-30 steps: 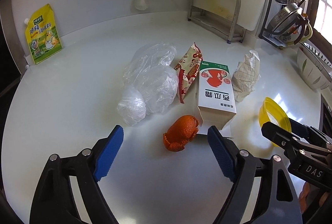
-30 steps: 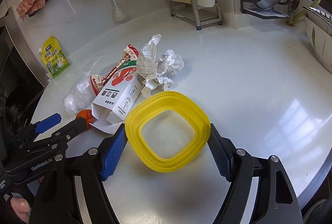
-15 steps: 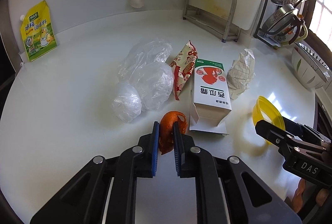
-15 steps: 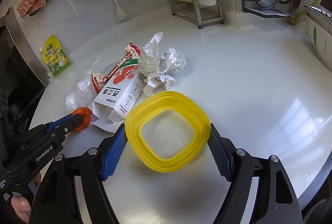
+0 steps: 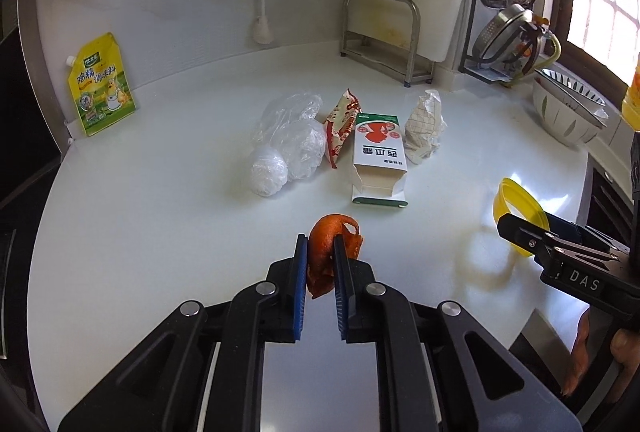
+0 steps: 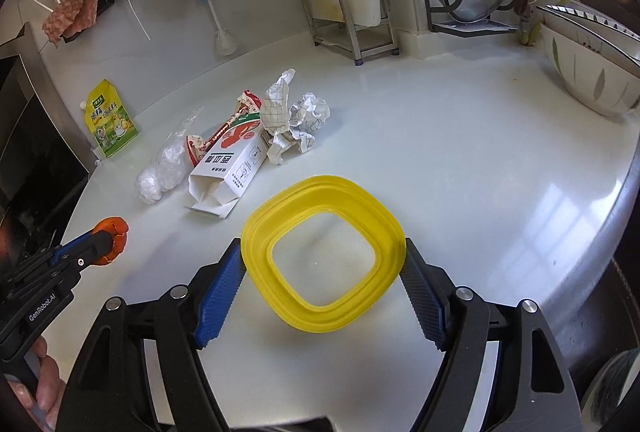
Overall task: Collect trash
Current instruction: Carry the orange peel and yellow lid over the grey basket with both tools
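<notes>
Orange peel (image 5: 332, 252) is clamped between the jaws of the left gripper (image 5: 320, 272), lifted clear of the worktop (image 5: 160, 212). Yellow collapsible bin (image 6: 324, 256) is gripped by its sides in the wide-set right gripper (image 6: 320, 292), mouth open. Peel should be carried over the bin opening, centred, then released low so it does not bounce out. Carton (image 5: 378, 156), plastic wrap (image 5: 288, 148), snack wrapper (image 5: 340, 128) and crumpled paper (image 5: 424, 132) are left on the worktop.

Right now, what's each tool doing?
Left tool: closed on the orange peel.
Right tool: gripping the yellow ring.
</notes>
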Demonstrator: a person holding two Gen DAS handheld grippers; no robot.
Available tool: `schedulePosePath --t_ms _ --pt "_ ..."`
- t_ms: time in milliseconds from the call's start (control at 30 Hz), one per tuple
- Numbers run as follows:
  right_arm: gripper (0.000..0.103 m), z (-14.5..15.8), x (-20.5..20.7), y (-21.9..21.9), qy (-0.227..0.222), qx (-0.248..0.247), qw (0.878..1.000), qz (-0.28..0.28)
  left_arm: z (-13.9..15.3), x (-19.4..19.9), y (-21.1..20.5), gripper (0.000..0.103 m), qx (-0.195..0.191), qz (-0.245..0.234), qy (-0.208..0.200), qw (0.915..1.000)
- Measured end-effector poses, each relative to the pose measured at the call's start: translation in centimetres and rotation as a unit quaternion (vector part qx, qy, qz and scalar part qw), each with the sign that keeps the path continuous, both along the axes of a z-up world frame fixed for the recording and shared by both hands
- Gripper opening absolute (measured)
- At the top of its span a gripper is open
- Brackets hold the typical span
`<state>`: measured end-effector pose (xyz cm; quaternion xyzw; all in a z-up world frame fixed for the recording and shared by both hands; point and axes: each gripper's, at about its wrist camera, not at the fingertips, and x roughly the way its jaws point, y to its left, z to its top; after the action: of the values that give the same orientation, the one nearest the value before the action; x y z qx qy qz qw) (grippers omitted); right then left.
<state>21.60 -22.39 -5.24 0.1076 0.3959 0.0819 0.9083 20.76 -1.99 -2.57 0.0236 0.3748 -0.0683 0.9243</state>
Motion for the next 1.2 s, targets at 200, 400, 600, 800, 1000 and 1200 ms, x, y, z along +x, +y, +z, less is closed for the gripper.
schedulePosePath --t_ms 200,400,600,800,1000,1200 --pt "0.074 0.6 -7.4 0.1 -0.003 0.011 1.0 -0.018 0.6 -5.0 -0.5 0.012 -0.004 -0.026 -0.001 0.9996" --pt "0.074 0.2 -14.8 0.1 0.001 0.025 0.999 -0.044 0.9 -10.4 -0.8 0.012 -0.005 -0.046 -0.013 0.9988" --pt "0.074 -0.5 -20.5 0.5 0.005 0.014 0.999 -0.05 -0.1 -14.5 -1.4 0.012 -0.017 -0.066 -0.003 0.9977" --pt "0.074 -2.0 -24.4 0.9 0.013 0.009 0.998 -0.053 -2.1 -18.4 -2.4 0.012 -0.016 -0.086 0.005 0.9961" --pt "0.074 -3.7 -27.1 1.5 0.018 -0.002 0.999 -0.049 -4.4 -20.5 -2.7 0.012 -0.013 -0.093 0.016 0.9955" --pt "0.074 -5.2 -28.2 1.5 0.026 0.009 0.998 -0.051 -6.7 -21.1 -2.3 0.013 -0.006 -0.088 0.042 0.9952"
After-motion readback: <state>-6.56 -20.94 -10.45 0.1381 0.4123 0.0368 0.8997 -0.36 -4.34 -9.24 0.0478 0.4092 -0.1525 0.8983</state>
